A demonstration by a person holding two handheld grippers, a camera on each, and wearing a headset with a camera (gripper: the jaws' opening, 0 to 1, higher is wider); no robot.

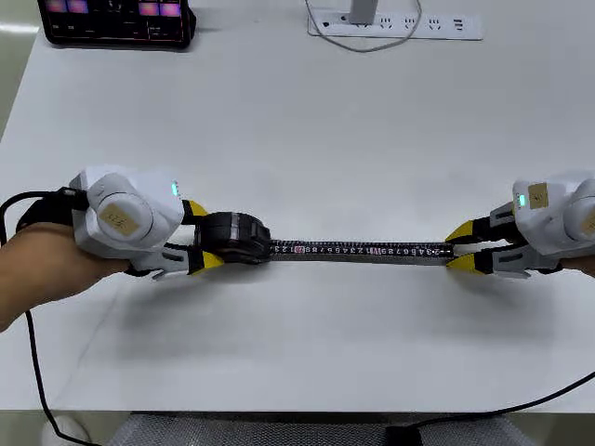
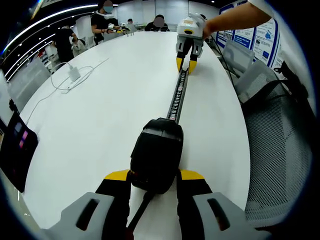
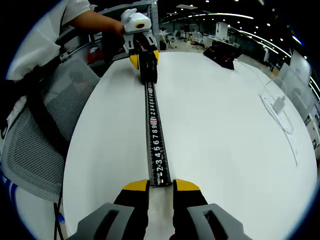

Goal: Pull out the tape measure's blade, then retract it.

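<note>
White tabletop [image 1: 297,139] setup. Gripping tape measure case [image 1: 232,238] with left gripper [image 1: 202,237], jaws clamped on its sides. Pinching blade [image 1: 363,250] tip with right gripper [image 1: 462,247], well right of the case, holding blade stretched flat along the table. Noting power strip [image 1: 400,22] and dark screen [image 1: 116,20] far beyond the case; black cable [image 1: 34,372] trailing left of it.

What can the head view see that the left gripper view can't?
Head view: the hand holding the left gripper, and a black cable trailing from it. Left gripper view: people at the table's far end and posters on the wall. Both: the white table, the tape measure clamped in the left gripper, its blade pulled out, and the right gripper pinching the blade's tip.
</note>
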